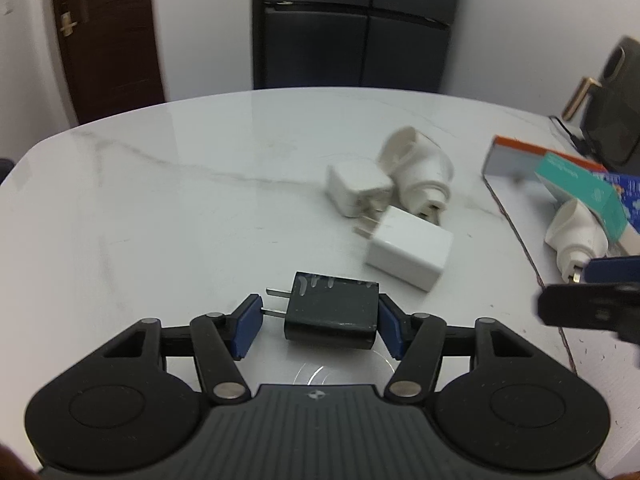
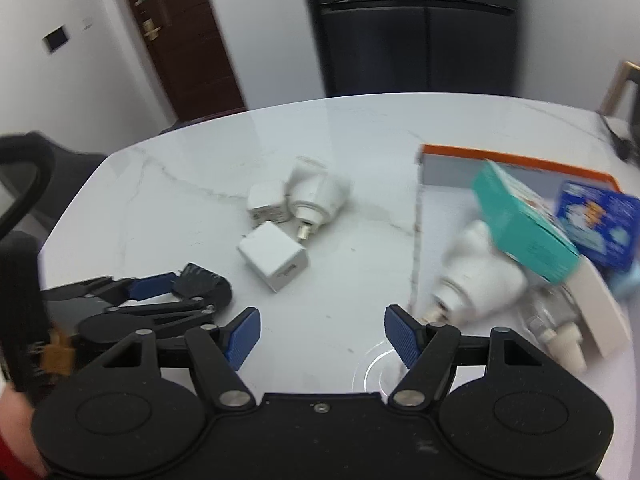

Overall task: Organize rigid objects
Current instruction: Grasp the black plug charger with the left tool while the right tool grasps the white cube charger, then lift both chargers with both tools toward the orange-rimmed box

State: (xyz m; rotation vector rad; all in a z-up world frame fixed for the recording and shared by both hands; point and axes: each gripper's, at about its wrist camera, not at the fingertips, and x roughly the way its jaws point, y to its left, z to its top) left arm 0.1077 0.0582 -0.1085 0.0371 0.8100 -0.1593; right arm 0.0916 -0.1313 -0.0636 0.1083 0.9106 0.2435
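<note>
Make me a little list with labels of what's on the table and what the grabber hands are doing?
table: white marble top
black charger: lying flat between the left gripper fingers; right pad touches it, left pad only nears the prongs
white chargers: two cubes beside a round white plug
box: orange-rimmed tray holding a teal carton and another white plug
right gripper: open, nothing between its fingers
</note>
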